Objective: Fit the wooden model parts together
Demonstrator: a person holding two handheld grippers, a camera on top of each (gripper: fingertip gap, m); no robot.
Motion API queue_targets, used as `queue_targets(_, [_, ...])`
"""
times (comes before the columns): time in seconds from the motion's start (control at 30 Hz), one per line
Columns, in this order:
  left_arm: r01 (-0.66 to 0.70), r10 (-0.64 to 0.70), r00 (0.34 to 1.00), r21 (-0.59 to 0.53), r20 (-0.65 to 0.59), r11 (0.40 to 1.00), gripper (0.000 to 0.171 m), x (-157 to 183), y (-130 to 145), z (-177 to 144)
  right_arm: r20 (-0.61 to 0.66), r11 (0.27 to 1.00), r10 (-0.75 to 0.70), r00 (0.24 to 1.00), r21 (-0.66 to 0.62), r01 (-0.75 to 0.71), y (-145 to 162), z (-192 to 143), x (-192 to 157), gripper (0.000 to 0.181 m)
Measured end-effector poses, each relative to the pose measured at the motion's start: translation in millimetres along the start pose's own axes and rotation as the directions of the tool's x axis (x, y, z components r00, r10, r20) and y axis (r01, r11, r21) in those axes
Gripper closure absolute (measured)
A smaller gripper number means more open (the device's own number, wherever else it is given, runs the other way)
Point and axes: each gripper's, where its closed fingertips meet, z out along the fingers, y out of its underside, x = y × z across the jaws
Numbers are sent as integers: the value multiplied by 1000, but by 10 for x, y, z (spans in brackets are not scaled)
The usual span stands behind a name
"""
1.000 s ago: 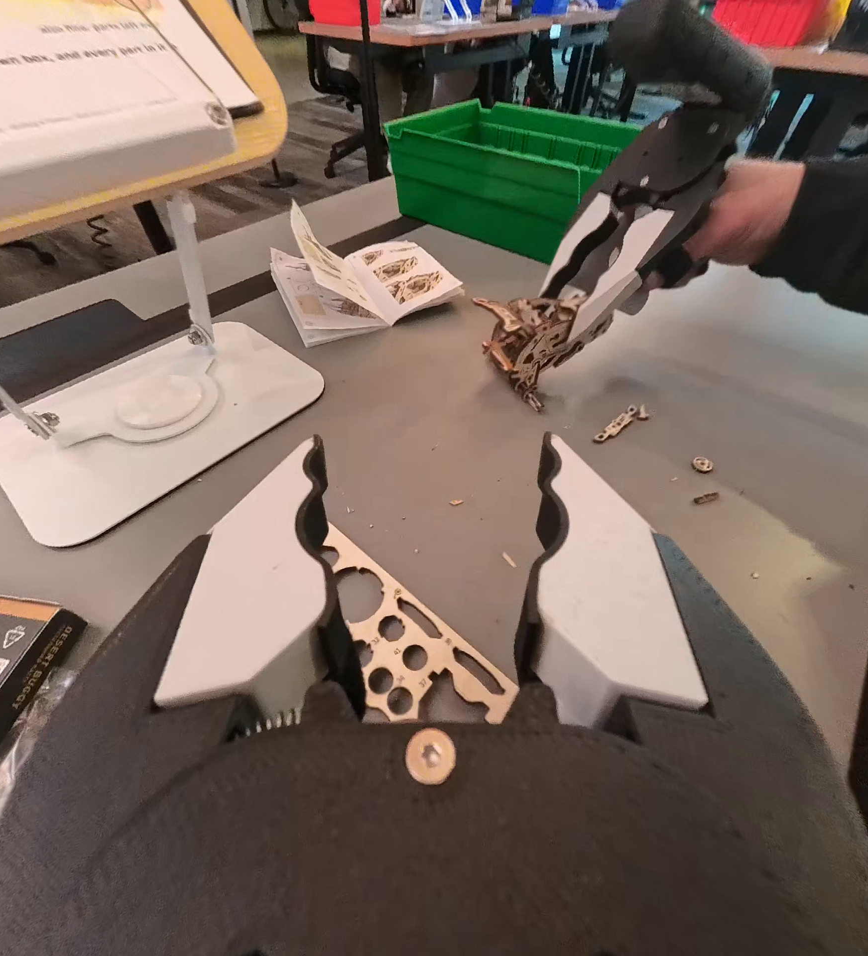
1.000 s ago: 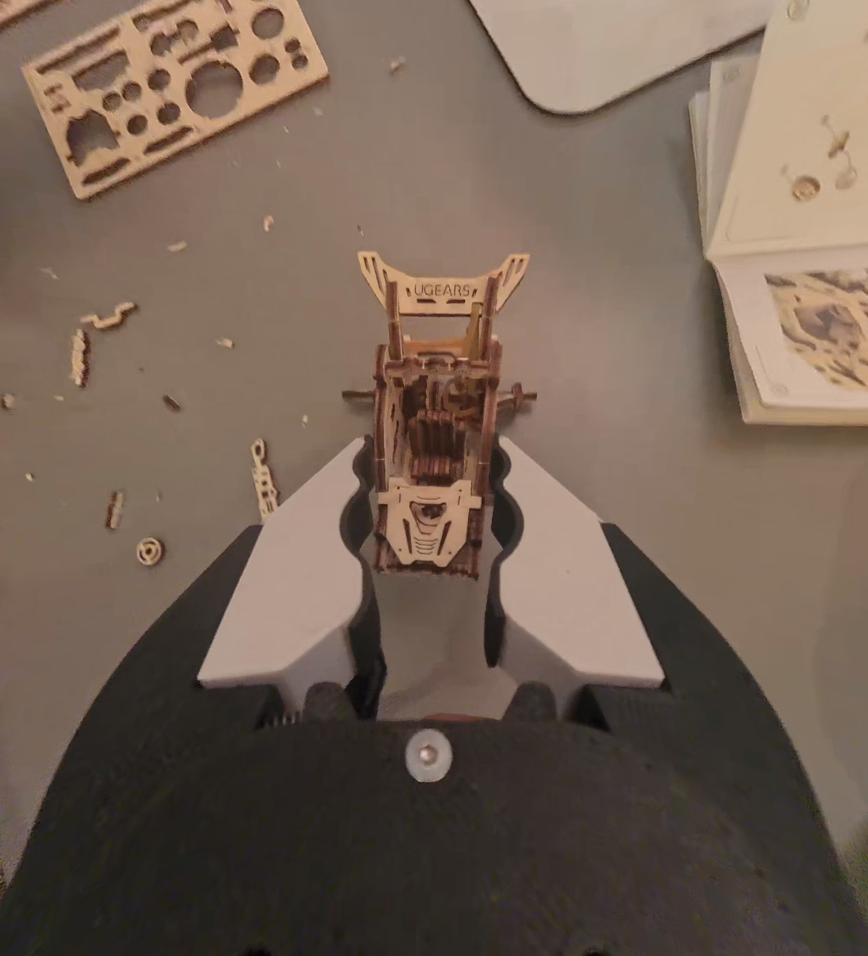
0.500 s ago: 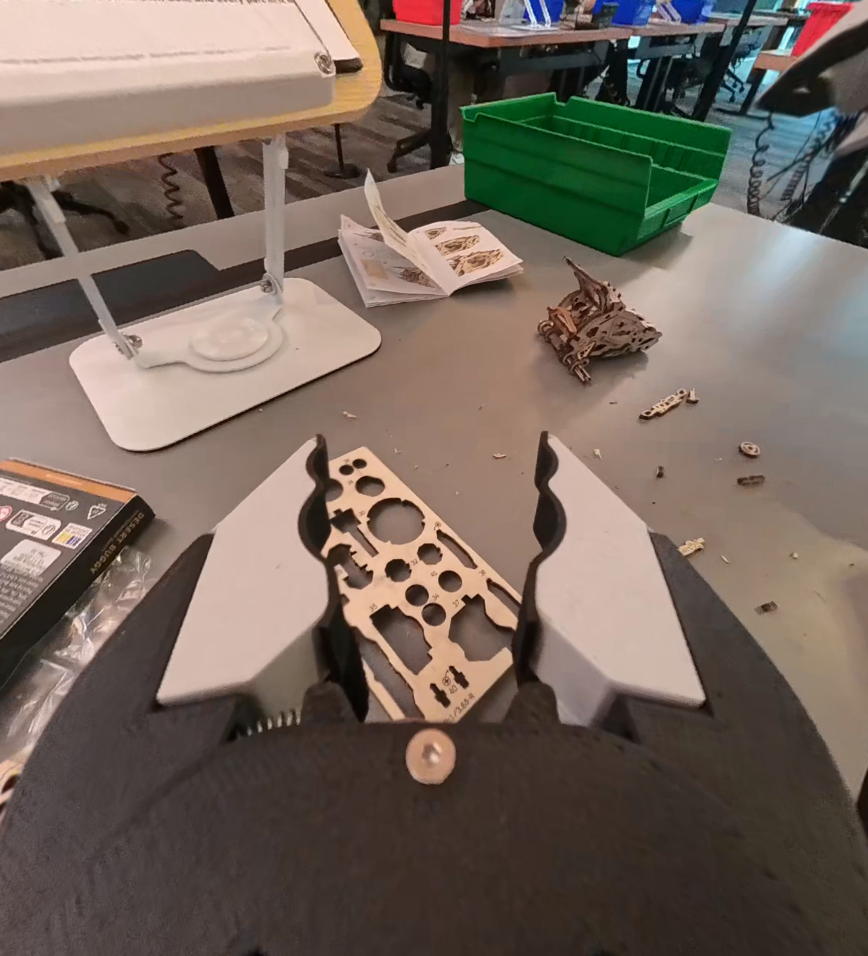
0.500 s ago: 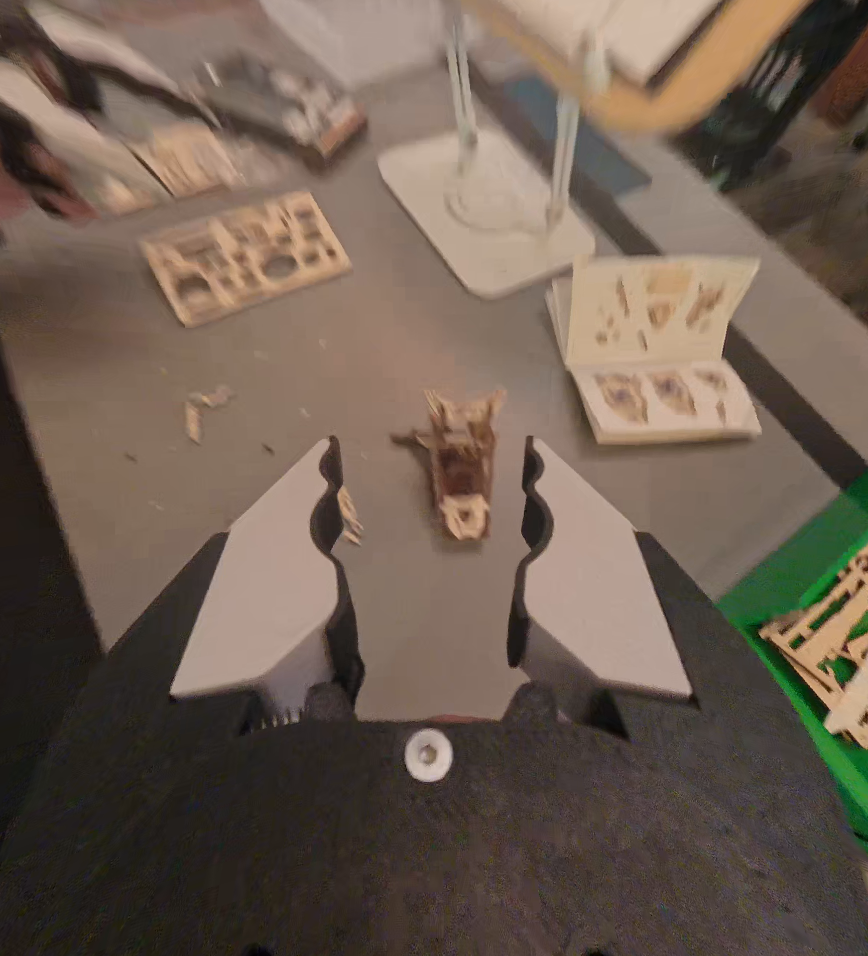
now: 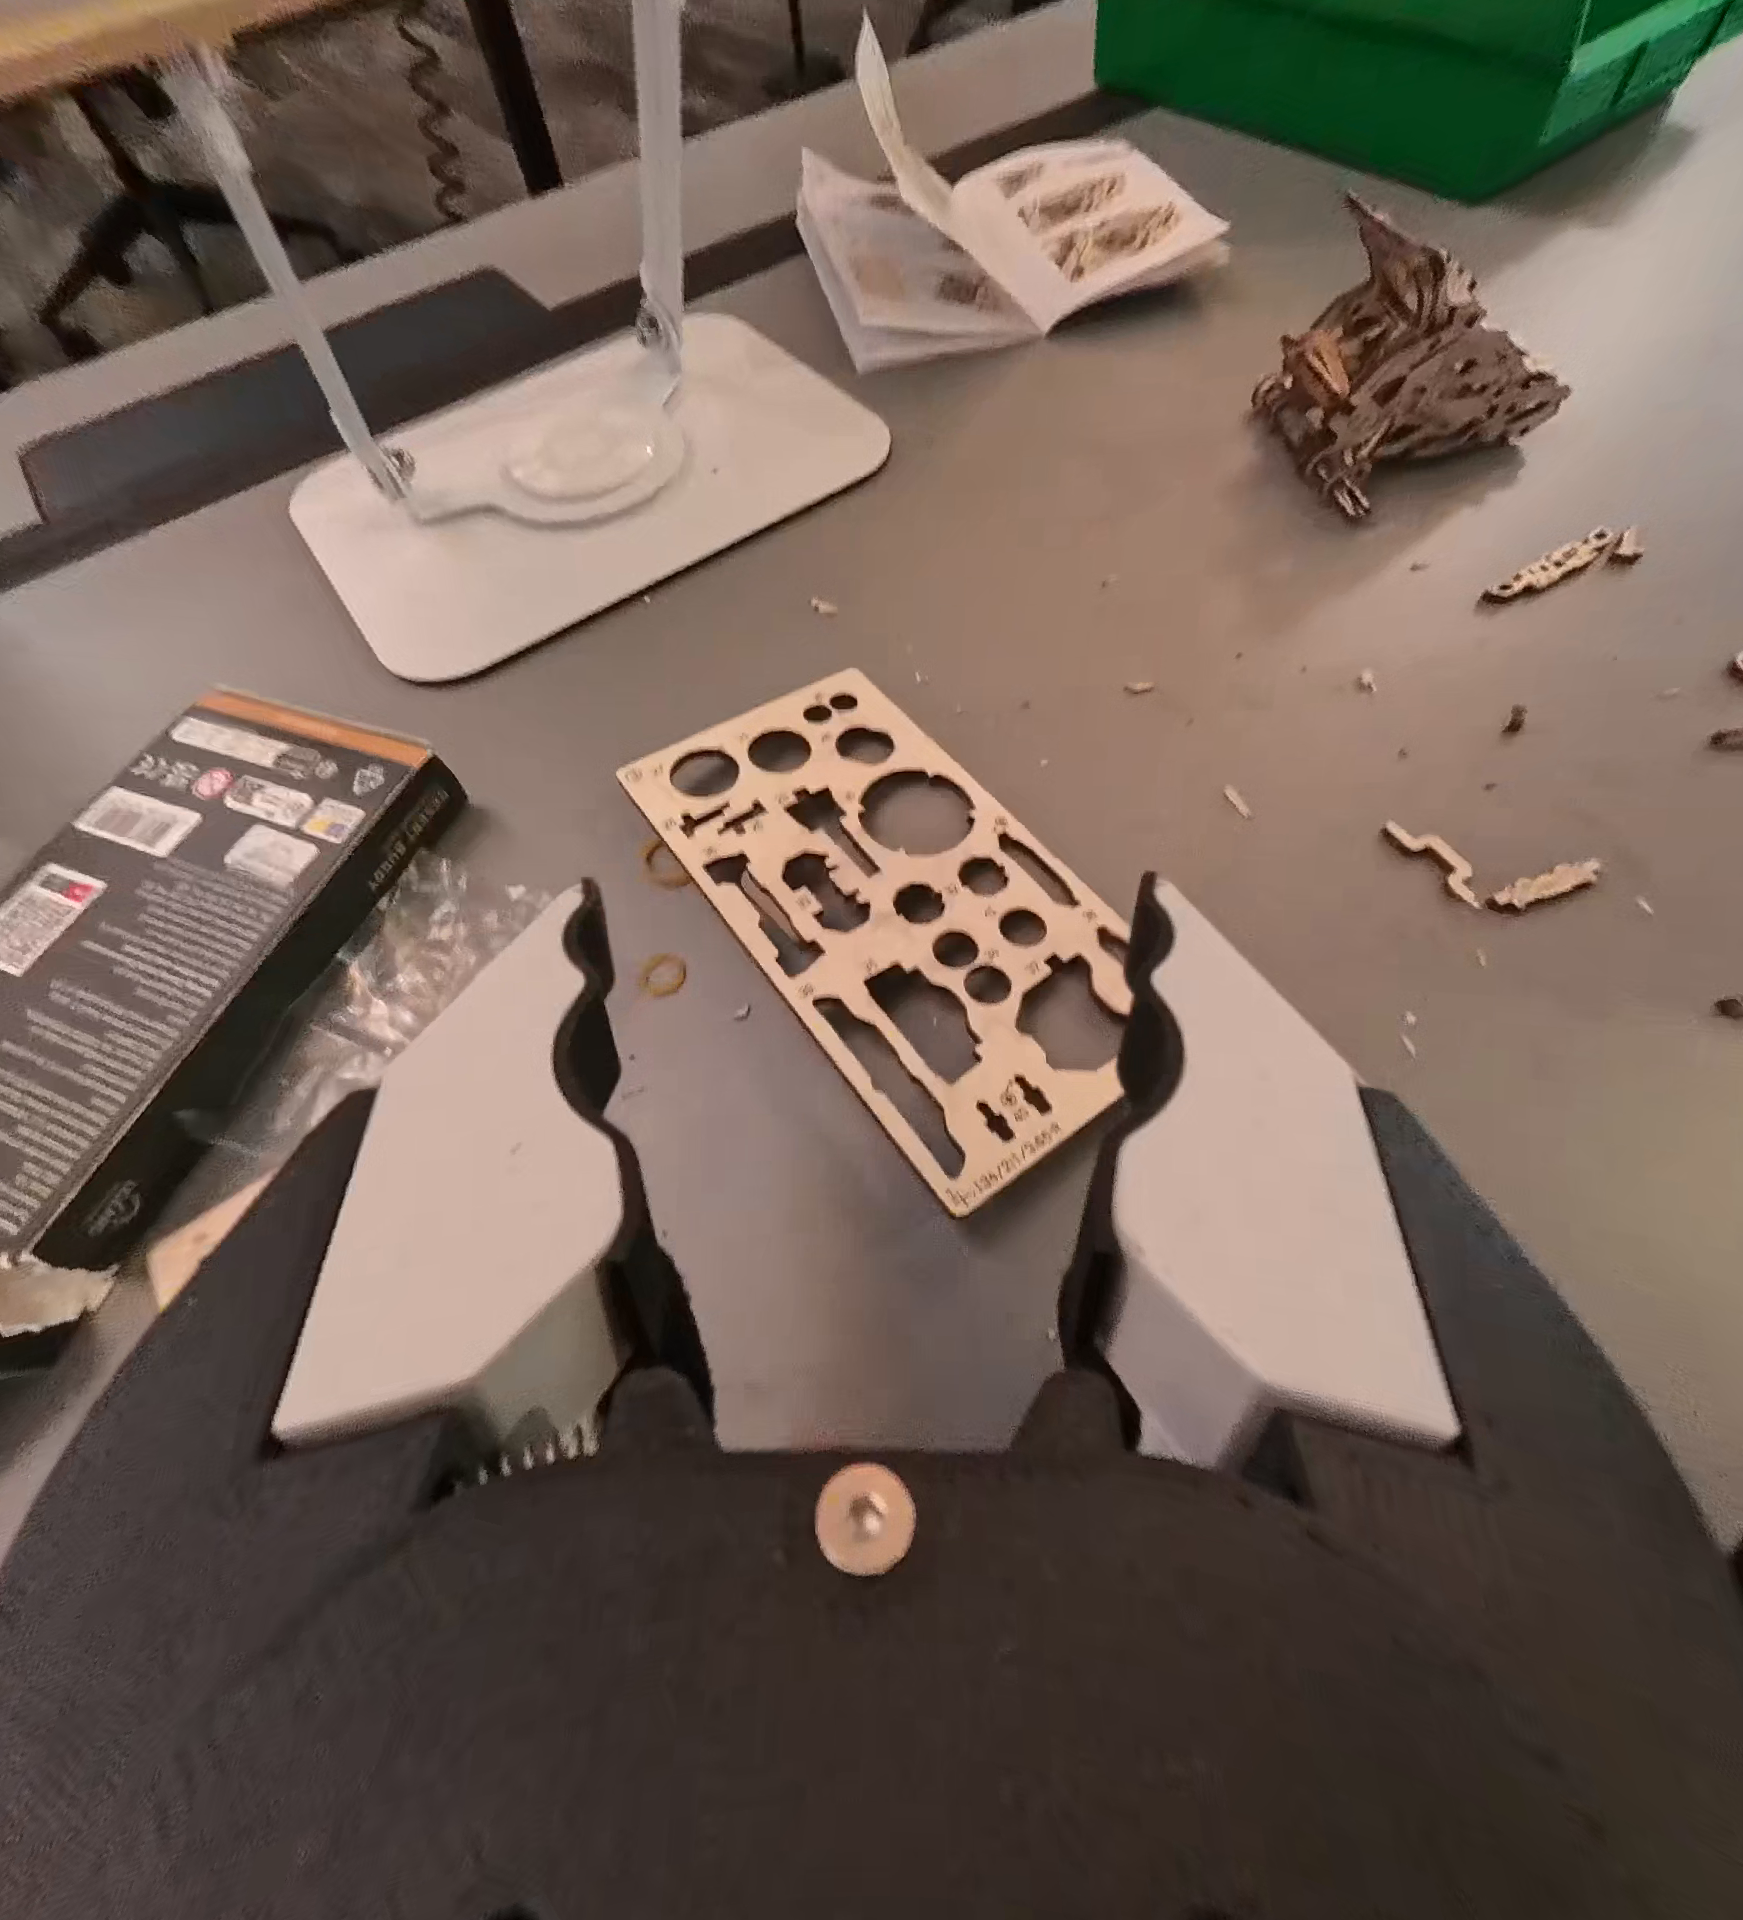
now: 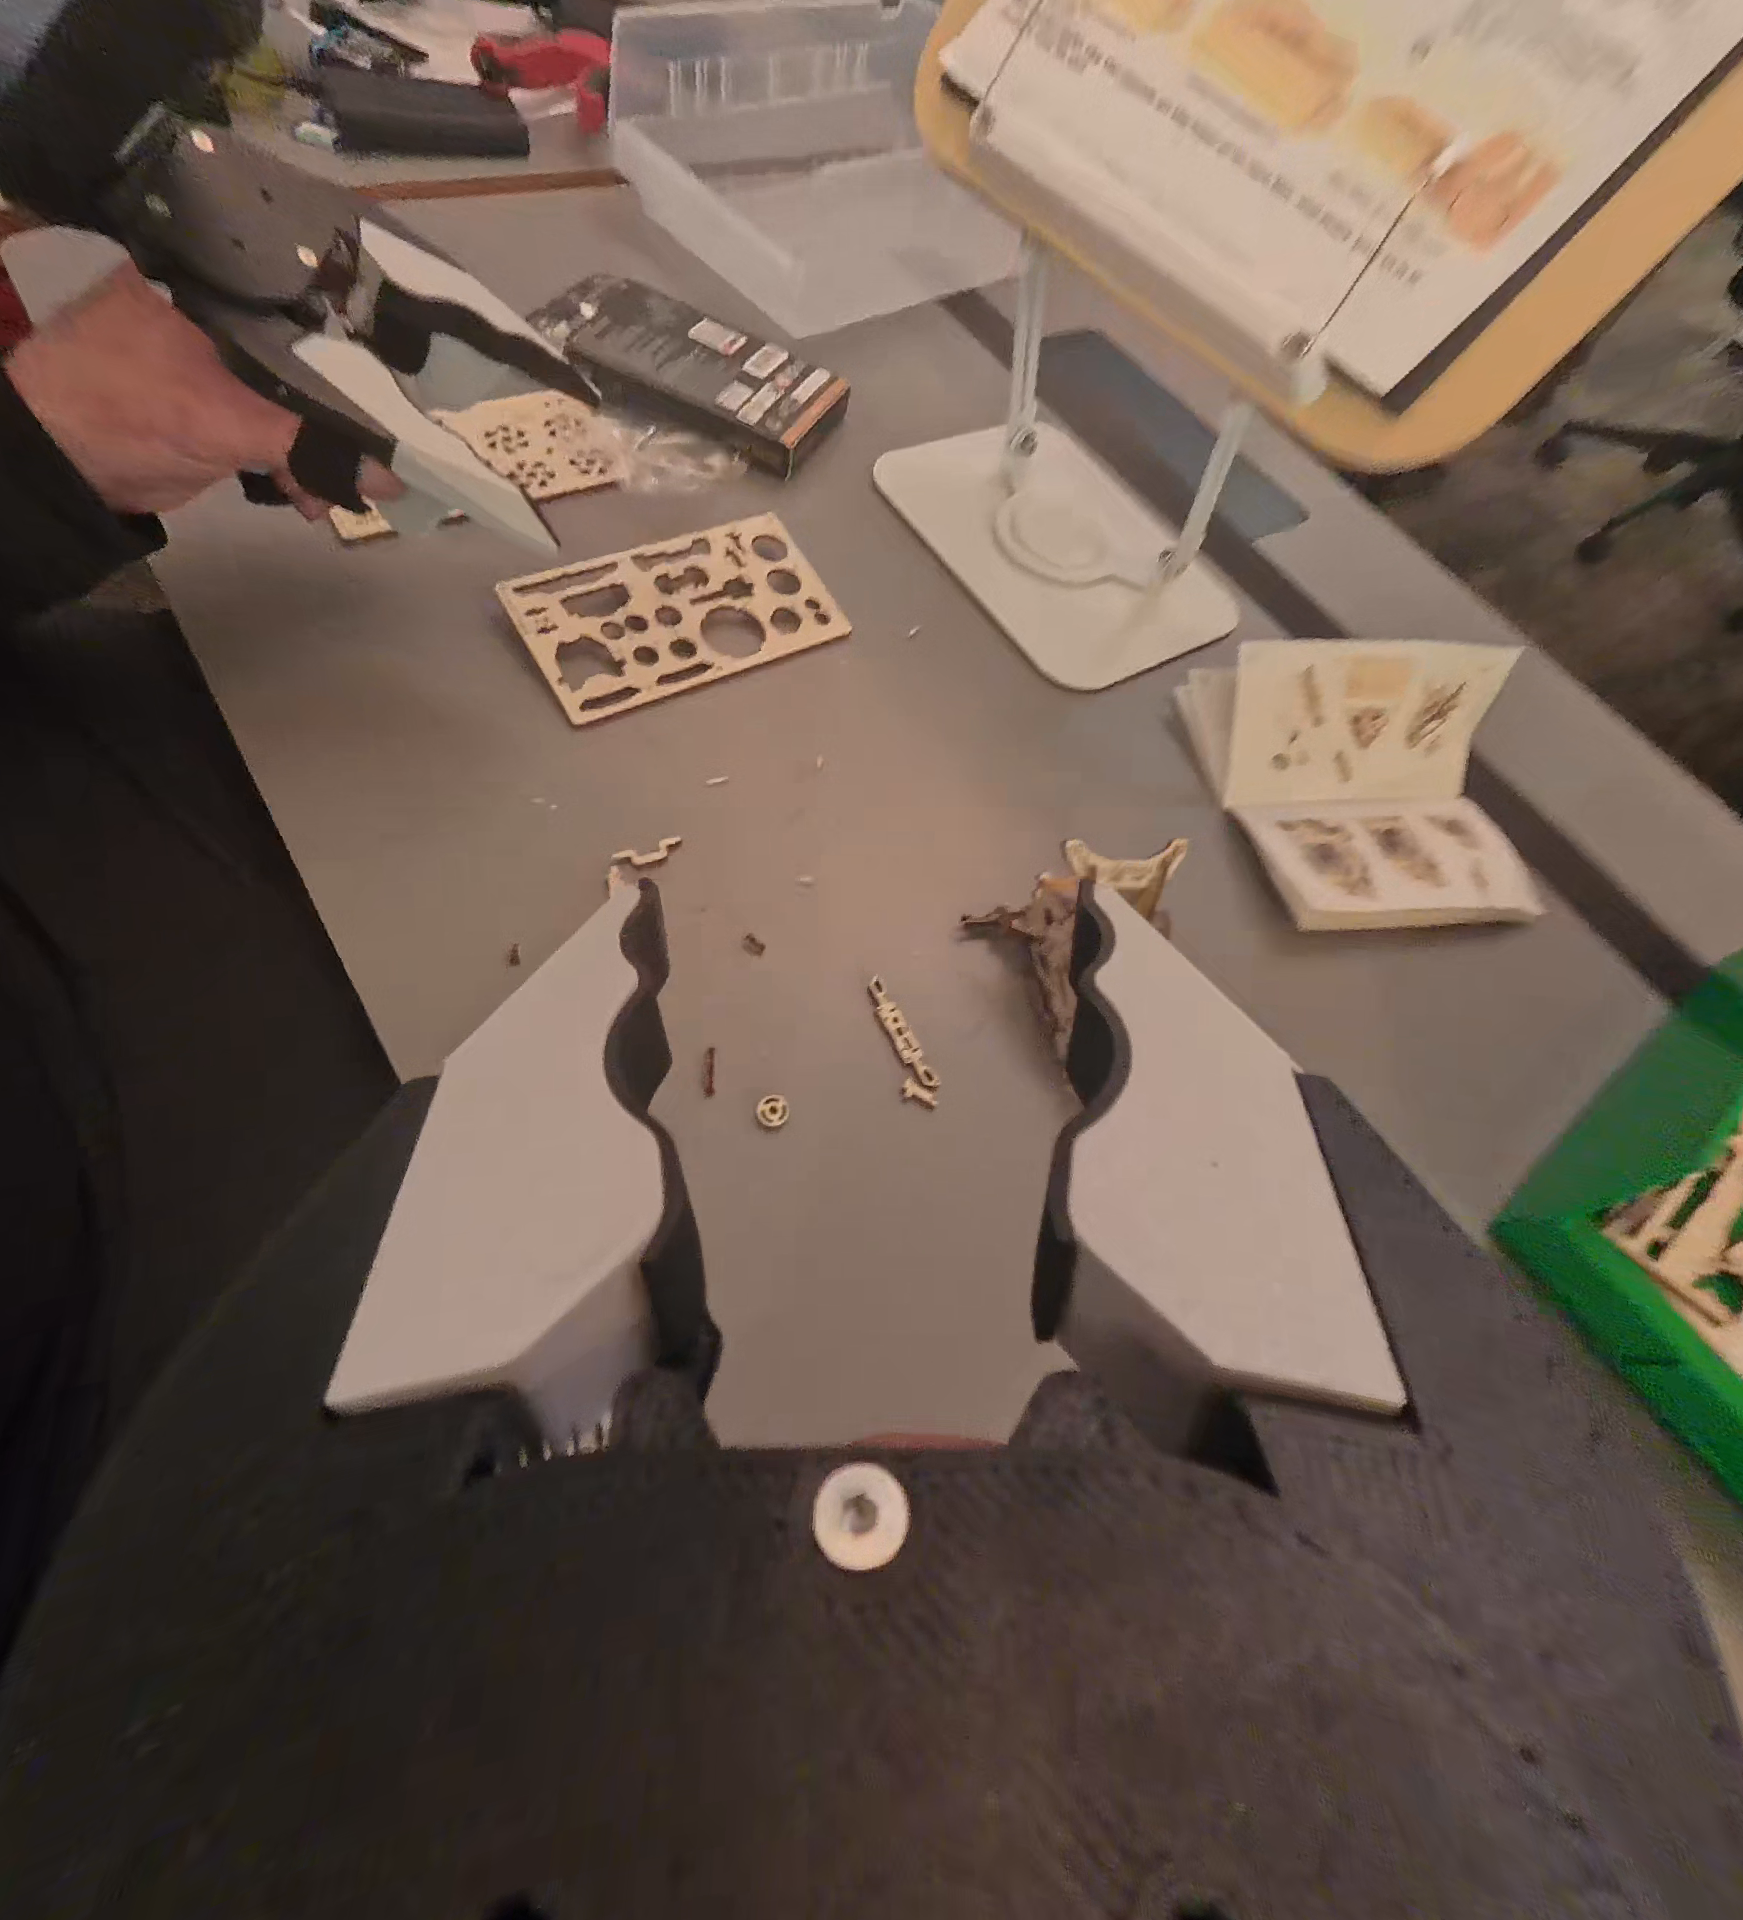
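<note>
Both grippers, left (image 5: 862,997) and right (image 6: 867,1018), hang empty with jaws spread, model (image 5: 1407,384) parked on desk (image 5: 1106,582), apparently between pickups.

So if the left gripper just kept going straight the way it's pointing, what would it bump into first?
Most likely the punched-out wooden sheet lying flat on the table: the open left gripper points down at it, the sheet's near end between its fingertips. Depth is hard to judge.
</note>
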Motion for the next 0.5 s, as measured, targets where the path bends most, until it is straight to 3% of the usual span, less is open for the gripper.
queue_targets(0.13, [29,-30,1000,-107,-6,994,87,-22,219,37,63,996,57,996,-65,-53,309,254,-78,104])
queue_targets(0.23, [85,-86,996,-246,6,965,95,-26,483,102,63,990,66,996,-132,-58,567,436,-41,104])
queue_targets(0.37, [174,-201,978,-332,-48,927,134,121,638,185,107,983,125,986,-146,-109,741,617,-76,105])
queue_targets(0.5, [234,-275,958,-351,-74,907,153,191,644,242,130,980,150,980,-147,-130,843,717,-73,106])
